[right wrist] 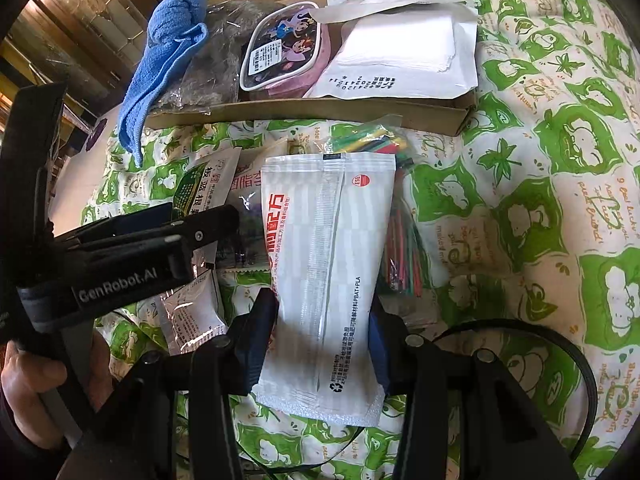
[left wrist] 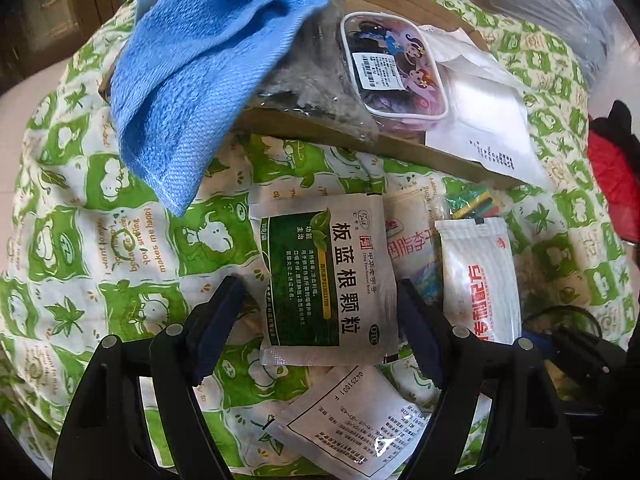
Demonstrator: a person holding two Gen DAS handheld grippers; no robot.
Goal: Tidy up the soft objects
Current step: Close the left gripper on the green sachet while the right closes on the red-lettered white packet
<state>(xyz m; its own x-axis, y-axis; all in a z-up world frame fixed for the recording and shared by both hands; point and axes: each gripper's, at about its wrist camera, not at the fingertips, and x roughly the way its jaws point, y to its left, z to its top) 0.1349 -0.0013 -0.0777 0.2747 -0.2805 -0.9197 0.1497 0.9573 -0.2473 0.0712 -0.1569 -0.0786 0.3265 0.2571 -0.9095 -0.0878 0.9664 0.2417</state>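
Observation:
My left gripper is open, its jaws on either side of a green-and-white medicine sachet lying on the green-patterned quilt. My right gripper has its jaws against both sides of a white pouch with red lettering; it is shut on it. That pouch also shows in the left wrist view. A shallow cardboard box behind holds a blue towel, a grey bagged item, a cartoon-printed pouch and a white paper packet.
A bag of coloured sticks lies right of the white pouch. A small clear-white sachet and a printed leaflet packet lie nearby. The left gripper body and a hand are at the left. A red item sits at the right edge.

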